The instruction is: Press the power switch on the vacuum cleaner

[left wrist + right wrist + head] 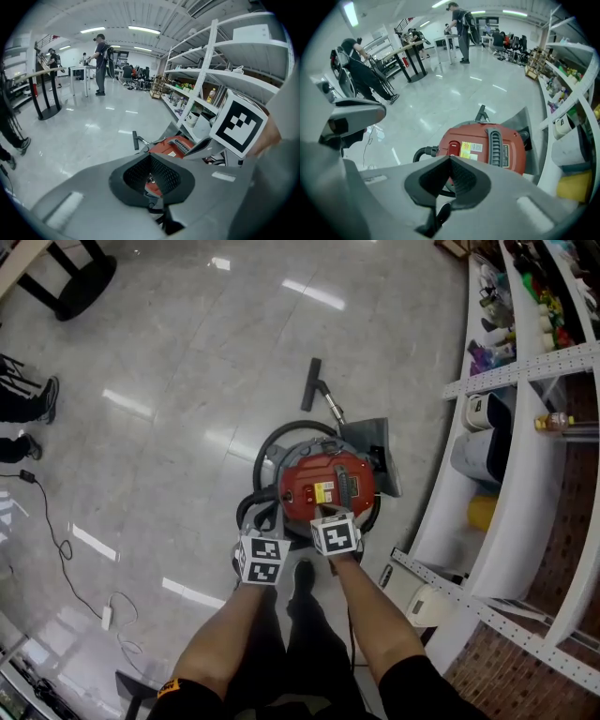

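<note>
A red drum vacuum cleaner point(328, 486) stands on the glossy floor, its black hose point(281, 432) looped around it and its floor nozzle point(312, 381) lying beyond. In the right gripper view its lid point(487, 145) shows a red switch point(453, 149), a yellow label point(469, 149) and a grey handle point(494, 140). My right gripper point(450, 159) is shut and empty, hovering over the lid's near edge just short of the switch point(326, 514). My left gripper point(255, 532), also shut and empty, hangs to the left of the drum; its view shows the vacuum cleaner point(176, 145) ahead to the right.
White shelving point(525, 381) with bottles and bins runs along the right. A yellow container point(483, 512) and a white box point(417, 601) sit at its foot. A cable with an adapter point(106, 615) trails on the floor at left. Someone's shoes point(37, 404) and a table base point(80, 282) are far left.
</note>
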The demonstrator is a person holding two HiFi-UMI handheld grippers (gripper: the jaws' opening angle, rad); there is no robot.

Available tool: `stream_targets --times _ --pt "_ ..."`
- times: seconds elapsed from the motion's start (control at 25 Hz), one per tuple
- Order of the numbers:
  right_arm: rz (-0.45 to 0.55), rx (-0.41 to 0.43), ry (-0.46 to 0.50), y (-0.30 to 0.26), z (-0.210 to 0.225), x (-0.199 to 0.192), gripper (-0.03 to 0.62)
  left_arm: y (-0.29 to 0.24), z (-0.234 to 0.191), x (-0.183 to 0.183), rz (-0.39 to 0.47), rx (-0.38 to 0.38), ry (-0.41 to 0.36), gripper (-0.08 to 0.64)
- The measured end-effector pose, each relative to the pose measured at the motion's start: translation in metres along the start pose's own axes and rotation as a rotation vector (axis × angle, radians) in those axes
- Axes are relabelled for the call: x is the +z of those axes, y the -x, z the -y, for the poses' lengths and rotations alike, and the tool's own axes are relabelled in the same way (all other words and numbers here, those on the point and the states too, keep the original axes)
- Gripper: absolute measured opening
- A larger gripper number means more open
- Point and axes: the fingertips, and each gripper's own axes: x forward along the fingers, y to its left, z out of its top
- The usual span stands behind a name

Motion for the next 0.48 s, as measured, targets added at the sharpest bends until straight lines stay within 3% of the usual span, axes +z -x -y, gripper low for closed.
stream_targets --times 0.28,0.48 --pt "0.163 0.060 -0.013 0.099 -0.016 0.000 -0.008 0.054 0.043 0.048 0.031 -0.040 -0.024 0.014" --pt "0.337 0.078 -0.009 0.183 -0.023 0.022 -0.008 0.105 0.064 0.088 0.109 -0.022 -0.050 0.014"
